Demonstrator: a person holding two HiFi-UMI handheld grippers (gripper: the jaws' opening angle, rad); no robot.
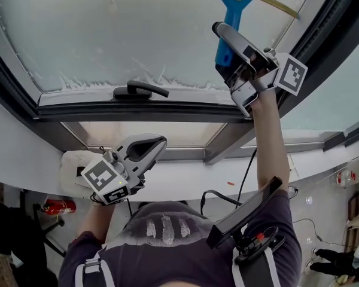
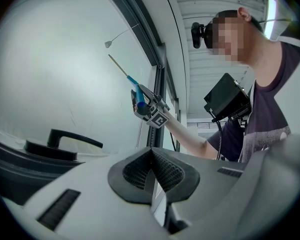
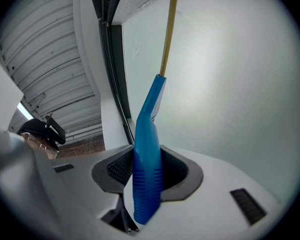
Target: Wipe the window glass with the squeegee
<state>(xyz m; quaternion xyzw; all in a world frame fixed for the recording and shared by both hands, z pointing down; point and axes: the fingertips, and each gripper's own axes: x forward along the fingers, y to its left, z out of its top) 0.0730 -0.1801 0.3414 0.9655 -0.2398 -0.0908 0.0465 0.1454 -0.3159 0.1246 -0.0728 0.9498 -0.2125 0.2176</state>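
Note:
A blue-handled squeegee [image 1: 230,18] with a thin yellow blade [image 1: 274,3] rests against the frosted window glass [image 1: 107,34]. My right gripper [image 1: 225,40] is raised to the pane and shut on the blue handle [image 3: 146,169], which stands upright between the jaws. The blade [image 3: 168,34] runs up the glass [image 3: 235,84]. My left gripper [image 1: 149,147] hangs lower, below the window frame, shut with nothing in it. In the left gripper view its jaws [image 2: 151,159] meet, and beyond them I see the right gripper [image 2: 151,109] holding the squeegee [image 2: 135,93].
A black window handle [image 1: 140,90] sits on the lower sash [image 1: 78,100], and it also shows at lower left as the handle [image 2: 65,140]. A dark frame post [image 1: 323,34] borders the pane on the right. Below lie a red extinguisher [image 1: 60,206] and a white bag [image 1: 72,163].

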